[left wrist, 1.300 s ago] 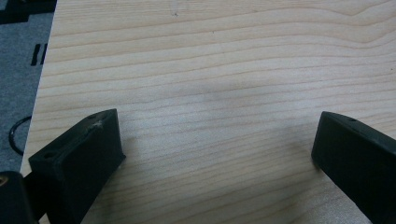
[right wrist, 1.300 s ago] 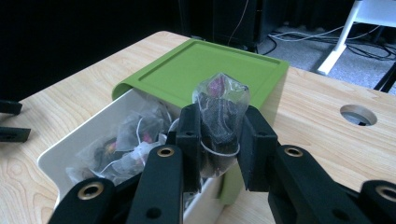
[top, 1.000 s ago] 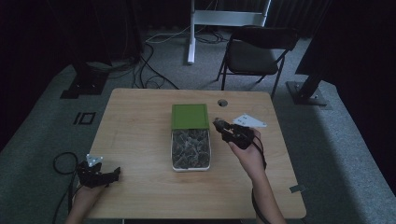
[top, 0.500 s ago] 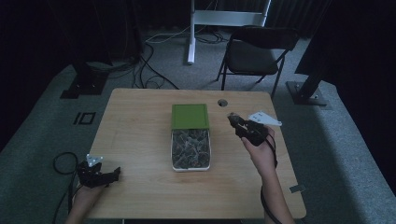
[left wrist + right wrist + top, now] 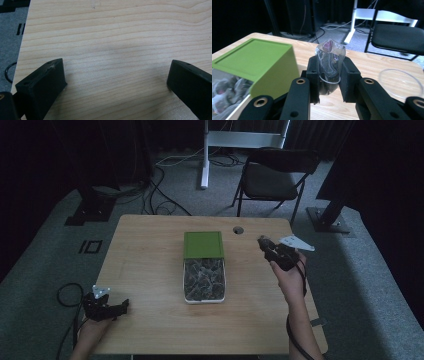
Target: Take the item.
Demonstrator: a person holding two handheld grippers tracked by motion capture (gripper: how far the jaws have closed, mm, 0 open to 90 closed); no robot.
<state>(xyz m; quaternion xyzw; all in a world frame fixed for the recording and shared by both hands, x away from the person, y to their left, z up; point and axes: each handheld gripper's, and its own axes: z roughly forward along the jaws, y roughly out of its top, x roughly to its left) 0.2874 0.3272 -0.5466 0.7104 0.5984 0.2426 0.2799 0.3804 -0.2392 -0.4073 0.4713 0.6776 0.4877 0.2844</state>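
Right tongs (image 5: 329,75) clamped on clear packet (image 5: 330,58), hand raised beside green box (image 5: 259,60); left tongs (image 5: 115,77) spread over bare bench (image 5: 120,32).

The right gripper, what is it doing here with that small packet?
A person works at a wooden table with a gripper in each hand. The right gripper is shut on a small clear packet with something dark inside, held above the table right of the tray of similar packets, whose green lid covers the far half. The left gripper waits open at the near left edge.
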